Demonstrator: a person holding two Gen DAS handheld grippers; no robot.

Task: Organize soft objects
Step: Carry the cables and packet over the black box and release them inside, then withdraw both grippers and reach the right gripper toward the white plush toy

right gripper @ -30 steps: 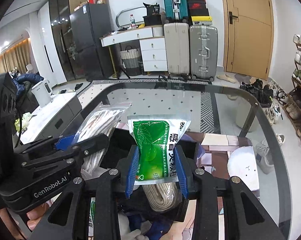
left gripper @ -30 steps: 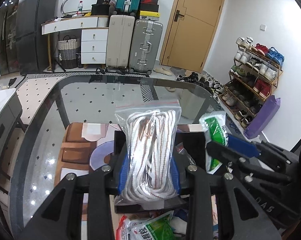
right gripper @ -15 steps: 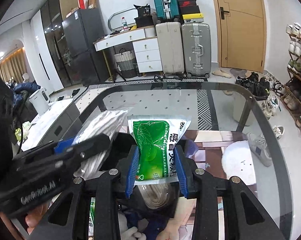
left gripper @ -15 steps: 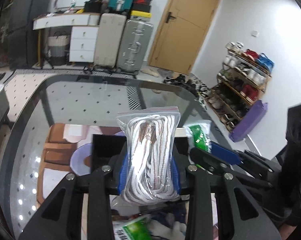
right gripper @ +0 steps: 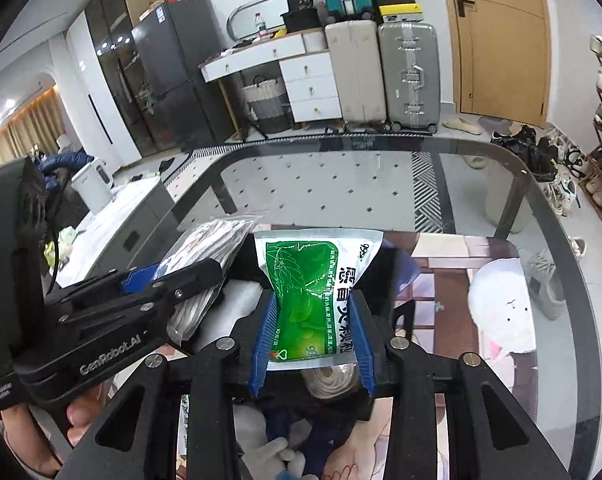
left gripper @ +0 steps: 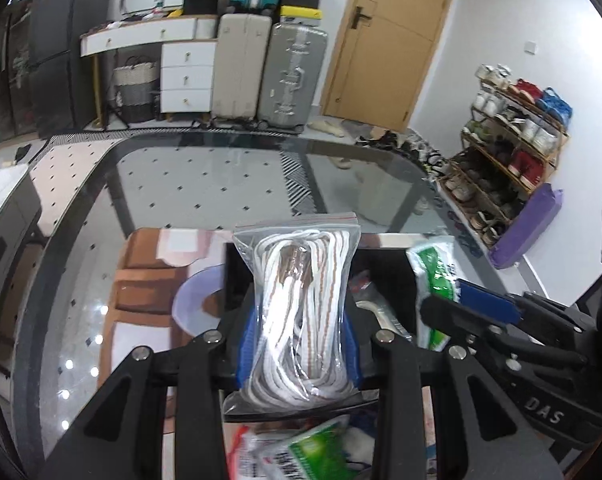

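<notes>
Above the open black box (left gripper: 237,276) on the dark glass table (left gripper: 205,184), two packets are held side by side. The left tool (left gripper: 297,344) is clenched on a clear zip bag of coiled white-and-brown rope (left gripper: 301,304); the bag is pinched at its middle between the blue pads and stands upright, its sealed edge uppermost. The right tool (right gripper: 313,336) is clenched on a green-and-white printed foil sachet (right gripper: 313,280), which is gripped by its lower half, its upper half fanning out over the box's far part. In the right wrist view the rope bag (right gripper: 205,248) is seen just left of the sachet, carried by the left tool (right gripper: 181,280); in the left wrist view the sachet (left gripper: 433,276) appears just right of the rope bag. Inside the box, below the sachet, a loose coil of pale rope (right gripper: 333,380) is visible. Nearer the camera than the box, a second green printed packet (left gripper: 313,452) and soft white items are noted, partly hidden.
</notes>
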